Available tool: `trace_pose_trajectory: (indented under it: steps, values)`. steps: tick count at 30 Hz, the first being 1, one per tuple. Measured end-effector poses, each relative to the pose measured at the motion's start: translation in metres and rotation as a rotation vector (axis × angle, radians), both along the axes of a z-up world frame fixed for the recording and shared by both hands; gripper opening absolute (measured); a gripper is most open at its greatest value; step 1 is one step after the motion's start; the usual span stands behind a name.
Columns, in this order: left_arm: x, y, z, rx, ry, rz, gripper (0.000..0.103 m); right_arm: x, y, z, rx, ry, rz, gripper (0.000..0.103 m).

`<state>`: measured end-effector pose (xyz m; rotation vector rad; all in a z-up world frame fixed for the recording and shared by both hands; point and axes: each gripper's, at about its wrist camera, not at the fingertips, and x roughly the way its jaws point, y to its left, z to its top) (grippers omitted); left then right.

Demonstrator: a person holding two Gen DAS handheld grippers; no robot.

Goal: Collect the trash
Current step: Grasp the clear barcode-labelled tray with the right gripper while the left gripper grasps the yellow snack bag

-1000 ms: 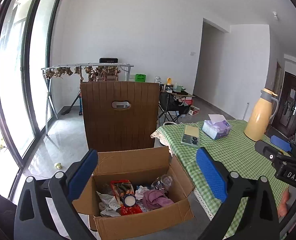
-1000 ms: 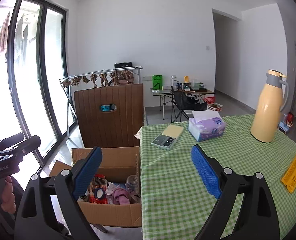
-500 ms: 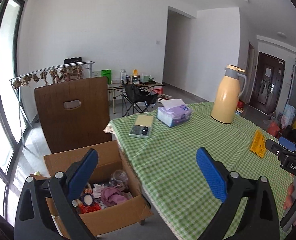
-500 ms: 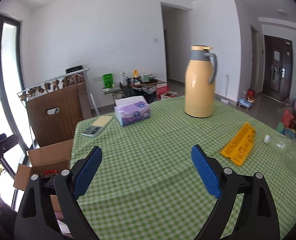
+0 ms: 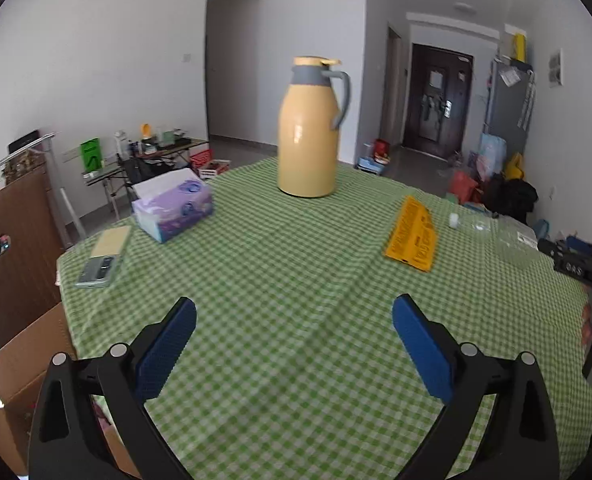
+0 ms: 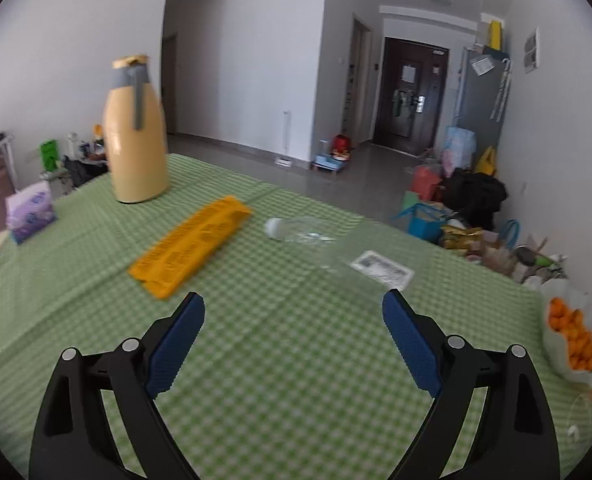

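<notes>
Because nothing is in hand yet, both the left gripper (image 5: 293,332) and the right gripper (image 6: 293,330) hover over the green checked desk (image 6: 255,380) with fingers spread wide and empty. In the right wrist view the yellow wrapper (image 6: 191,246) lies flat at 11 o'clock, long axis running 1 to 7. The clear bottle (image 6: 316,240) lies on its side at 12 o'clock, cap toward 10. The cardboard box (image 5: 11,376) for the trash probably sits at the desk's left edge.

**Camera placement**

Both wrist views look low across the green checked table (image 5: 296,264), toward the far door. Left sits further left, cardboard box (image 5: 19,364) at its edge. Shared: yellow jug (image 5: 308,140) (image 6: 135,140), orange wrapper (image 5: 412,236) (image 6: 191,248).
</notes>
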<state>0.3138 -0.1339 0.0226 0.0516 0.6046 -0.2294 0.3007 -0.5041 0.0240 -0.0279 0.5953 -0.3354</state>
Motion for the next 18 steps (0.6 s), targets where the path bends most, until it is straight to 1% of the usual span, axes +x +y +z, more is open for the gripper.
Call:
trace_pose_trajectory:
  steps: [1, 2, 4, 6, 8, 9, 13, 14, 16, 18]
  values:
    - [0.005, -0.012, -0.006, 0.010, 0.011, -0.033, 0.095, 0.008, -0.017, -0.004, -0.012, 0.019, -0.021, 0.087]
    - [0.009, -0.023, -0.011, 0.021, 0.018, -0.054, 0.095, 0.016, -0.036, -0.009, -0.004, 0.044, -0.042, 0.087]
    - [0.020, -0.040, -0.021, 0.042, 0.034, -0.080, 0.095, 0.029, -0.075, -0.019, 0.062, 0.071, -0.117, 0.087]
    - [0.034, -0.053, -0.029, 0.052, 0.050, -0.102, 0.095, 0.041, -0.109, -0.027, 0.243, 0.053, -0.130, 0.087]
    - [0.050, -0.065, -0.036, 0.064, 0.069, -0.115, 0.095, 0.049, -0.148, -0.038, 0.489, 0.003, -0.144, 0.087]
    - [0.059, -0.073, -0.039, 0.073, 0.076, -0.119, 0.095, 0.054, -0.163, -0.044, 0.567, -0.009, -0.170, 0.087]
    - [0.086, -0.095, -0.042, 0.094, 0.086, -0.141, 0.095, 0.077, -0.195, -0.062, 0.725, -0.017, -0.231, 0.087]
    - [0.092, -0.101, -0.042, 0.100, 0.085, -0.152, 0.095, 0.084, -0.202, -0.068, 0.767, -0.006, -0.241, 0.087]
    - [0.103, -0.113, -0.042, 0.105, 0.083, -0.180, 0.095, 0.093, -0.211, -0.081, 0.815, 0.009, -0.257, 0.087]
    - [0.115, -0.128, -0.045, 0.095, 0.092, -0.207, 0.095, 0.098, -0.213, -0.092, 0.861, 0.011, -0.234, 0.071]
